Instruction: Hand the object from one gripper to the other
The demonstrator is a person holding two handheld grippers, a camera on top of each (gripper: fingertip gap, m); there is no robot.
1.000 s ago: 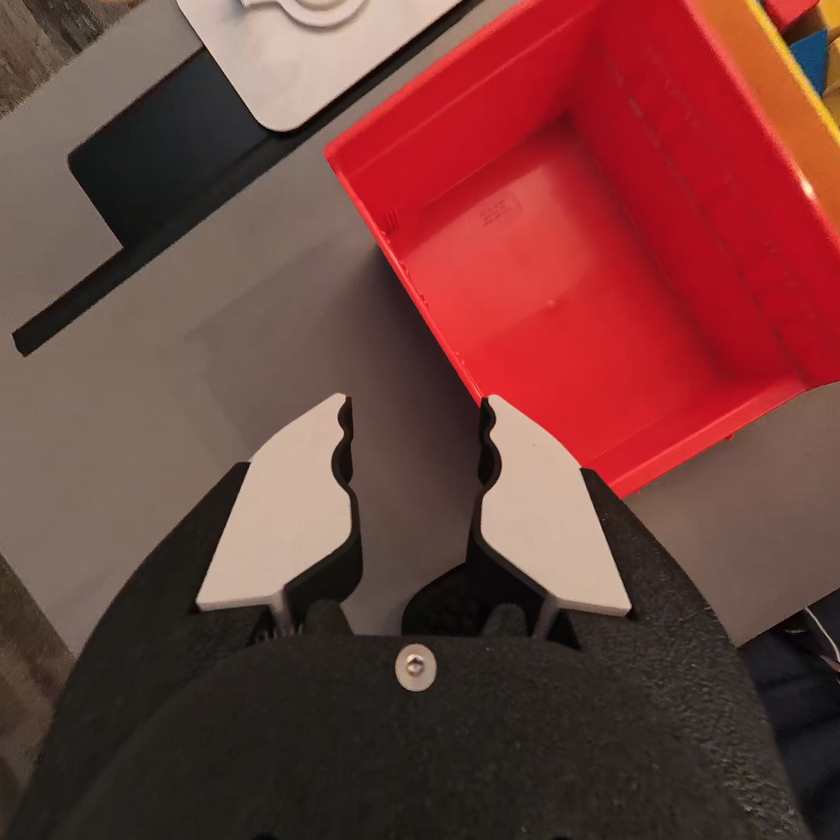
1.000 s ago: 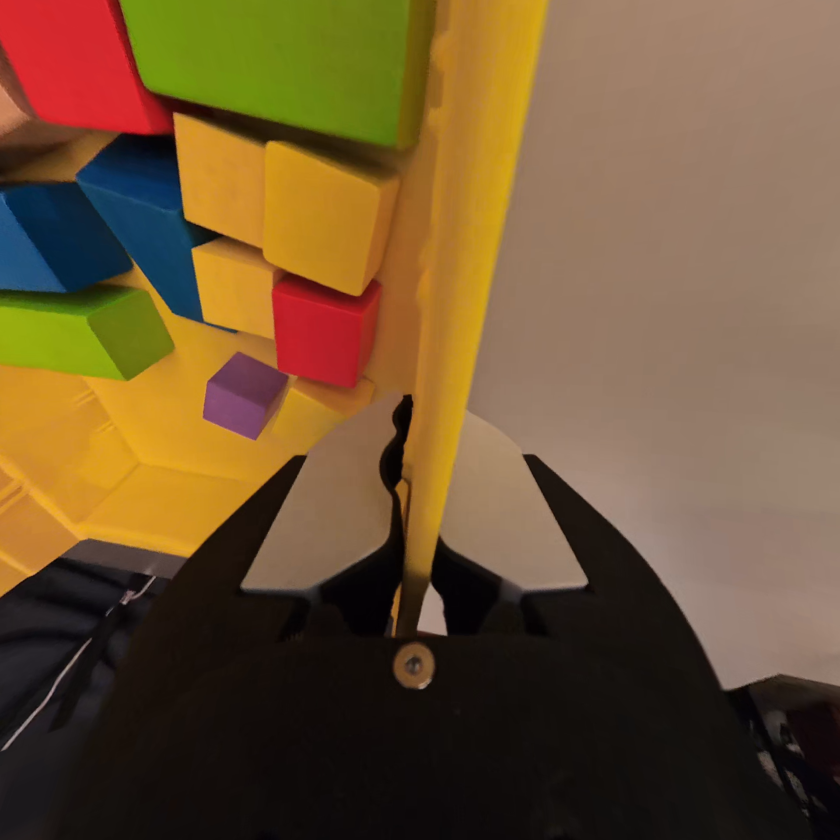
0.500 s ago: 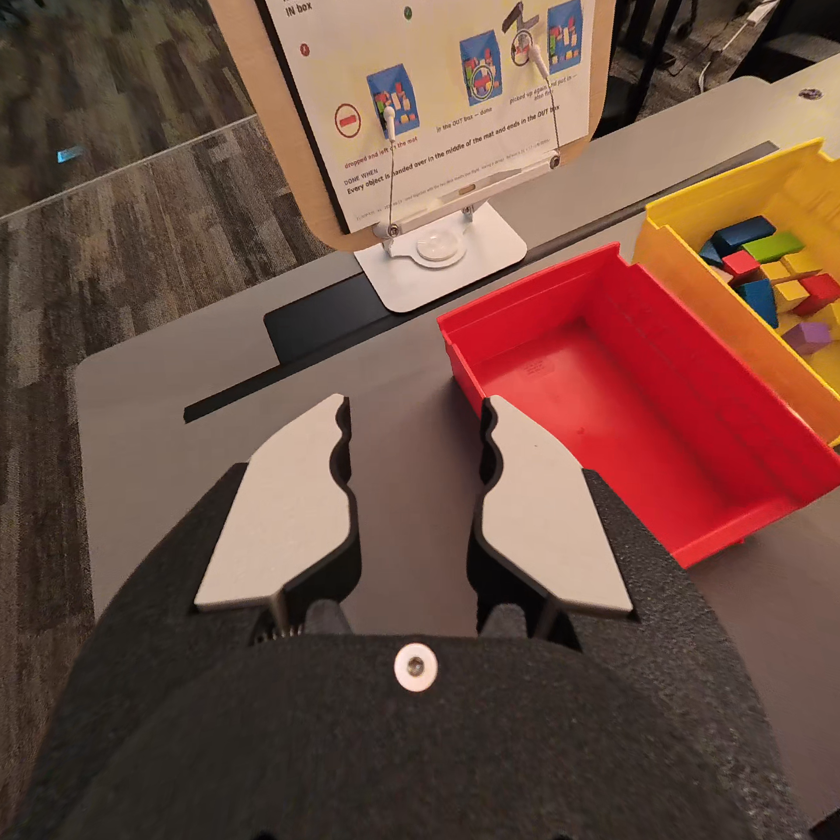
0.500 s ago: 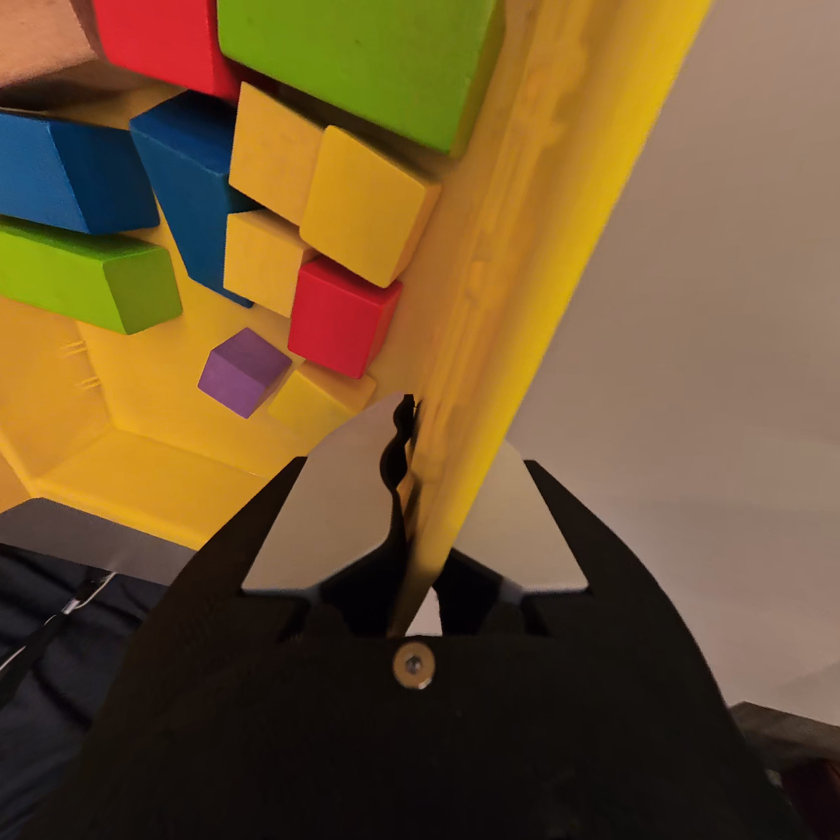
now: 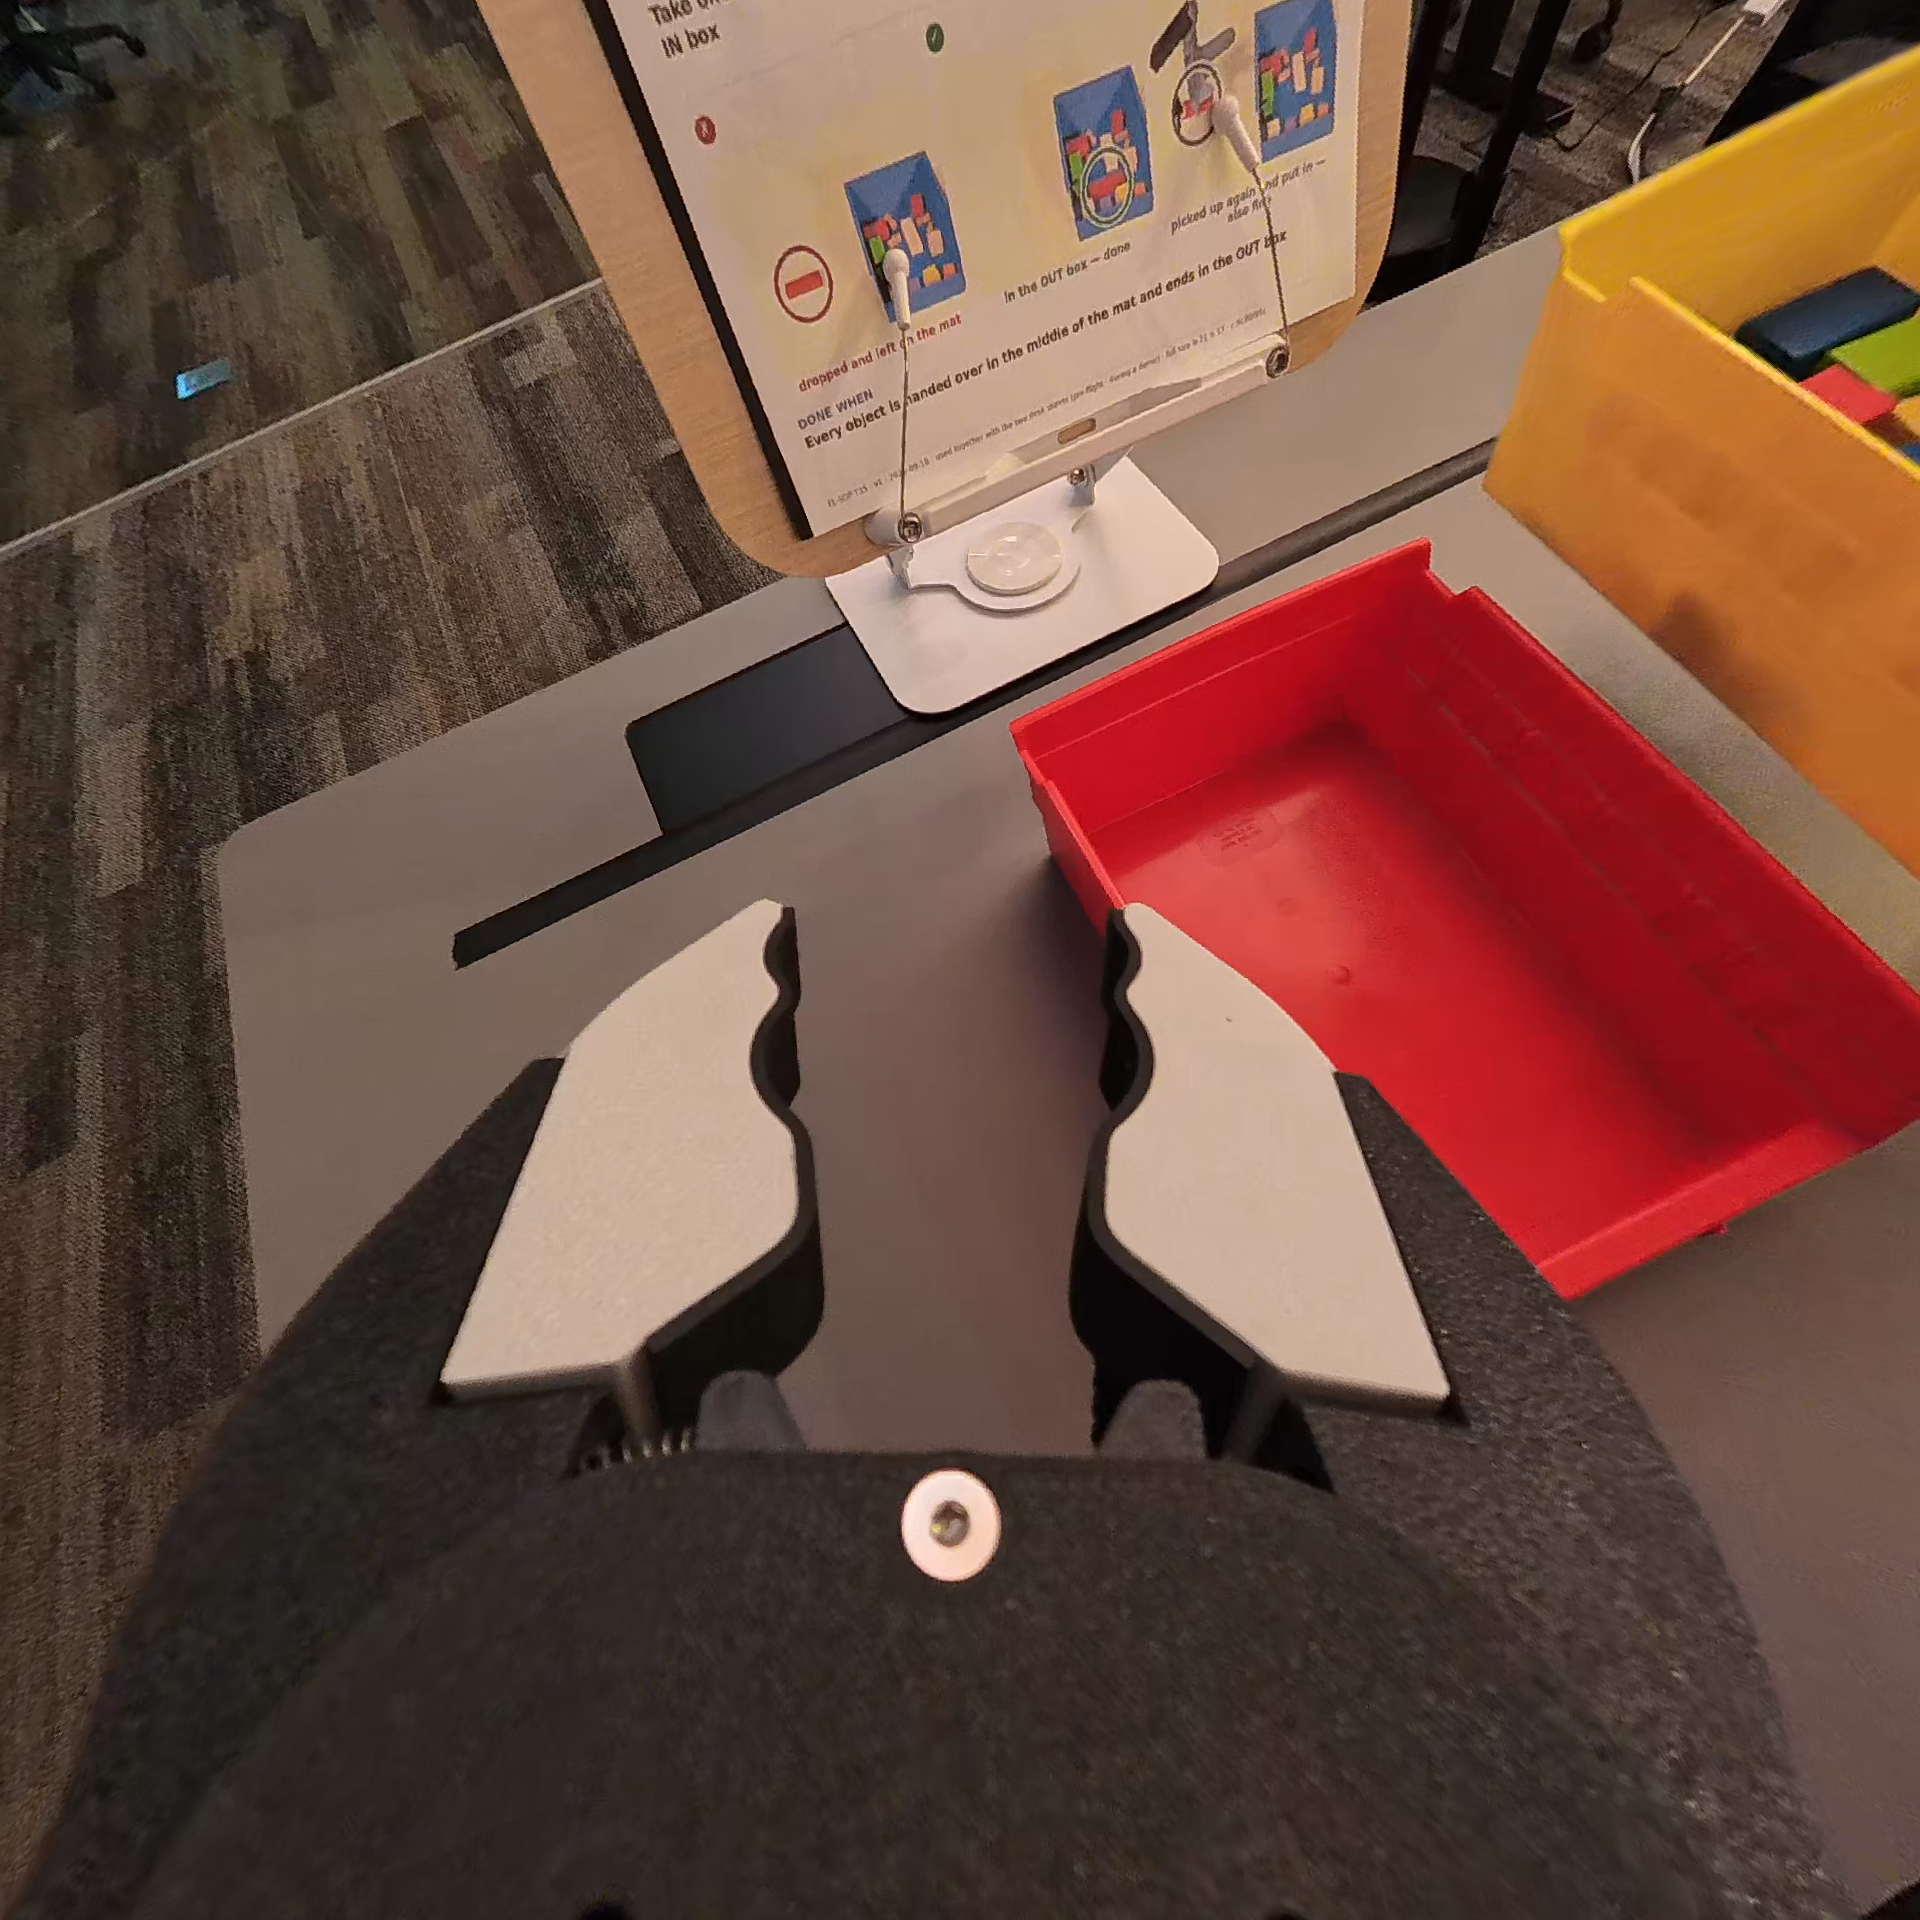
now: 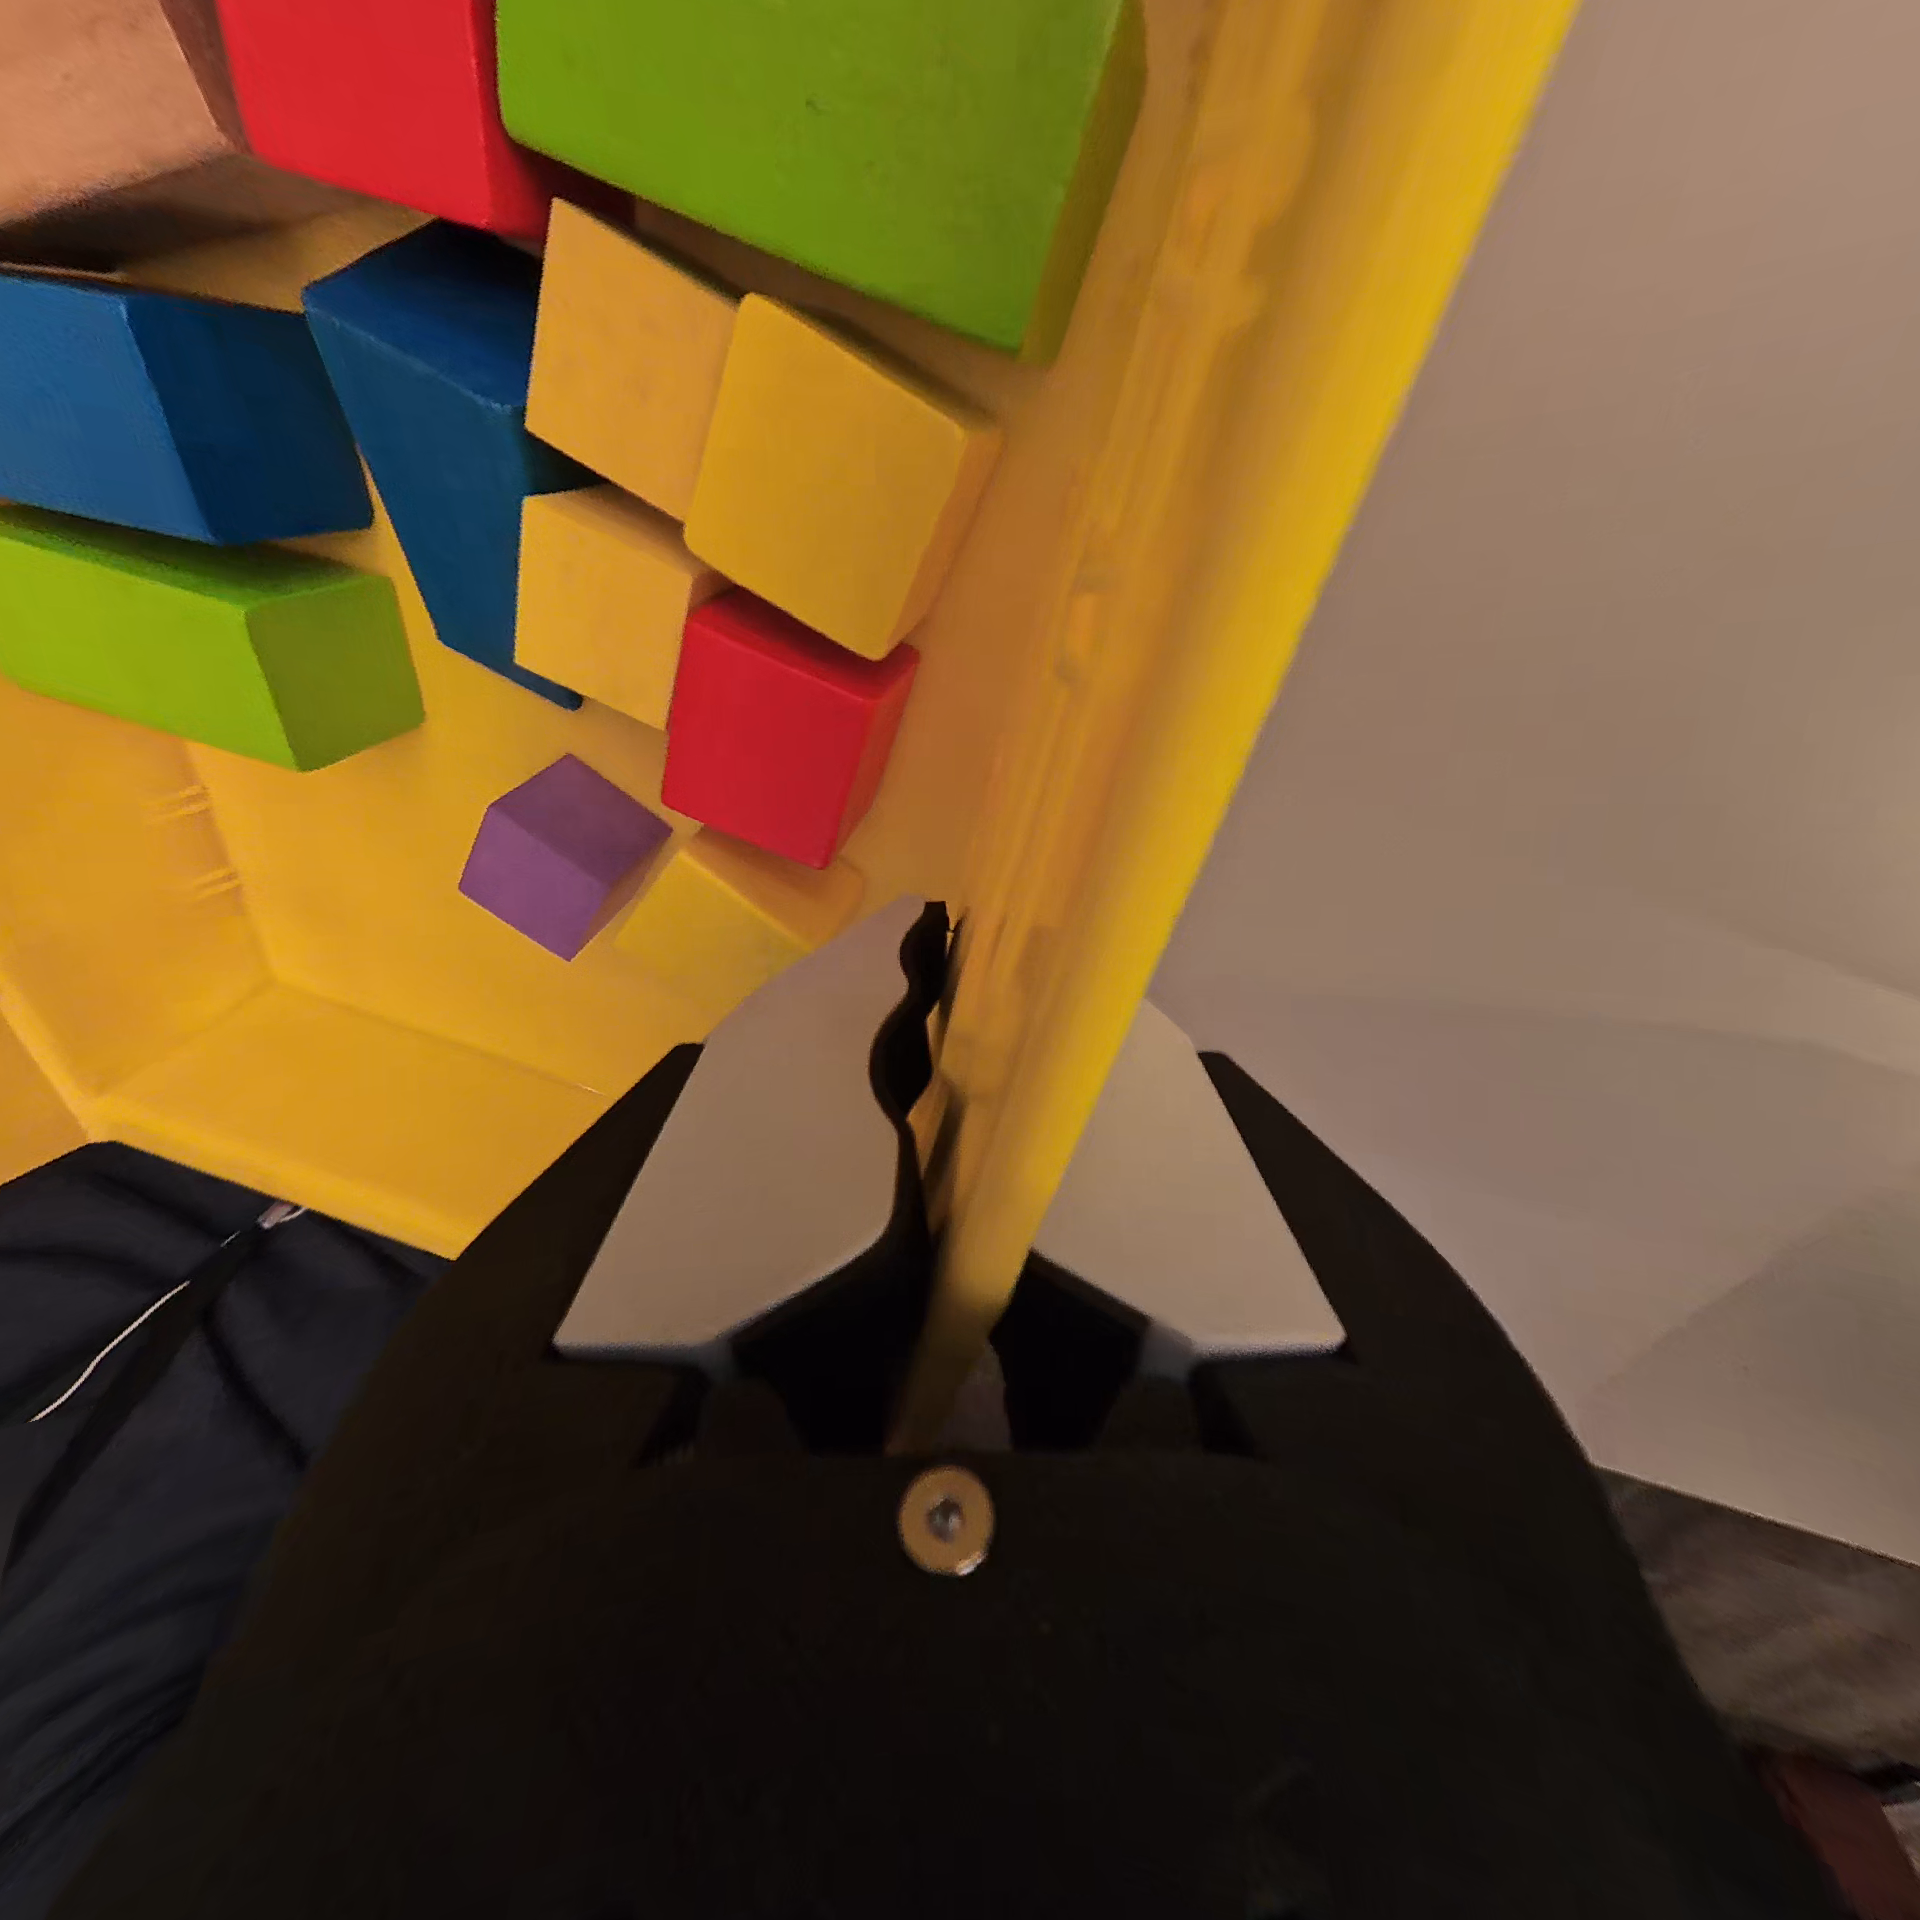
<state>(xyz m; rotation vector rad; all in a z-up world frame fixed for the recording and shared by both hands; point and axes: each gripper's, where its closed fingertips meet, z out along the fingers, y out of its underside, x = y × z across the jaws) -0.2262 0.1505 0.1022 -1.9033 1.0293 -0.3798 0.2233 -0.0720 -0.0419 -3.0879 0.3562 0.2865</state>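
R tool [image 6: 966,1049] clamped on yellow bin [image 6: 1174,540] side wall; L tool [image 5: 948,1023] open, empty, over surface [image 5: 582,831] near red bin [image 5: 1226,717]. Blocks [image 6: 831,473] prob. light, stiff, smooth: grip flat opposite faces.

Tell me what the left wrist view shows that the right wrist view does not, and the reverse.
Only the left view: the open left gripper over the grey table, the empty red bin, and a sign stand behind it.

Only the right view: the right gripper clamped on the yellow bin's wall, a purple cube, a red cube and yellow blocks close up.

Both: the yellow bin with coloured blocks inside.
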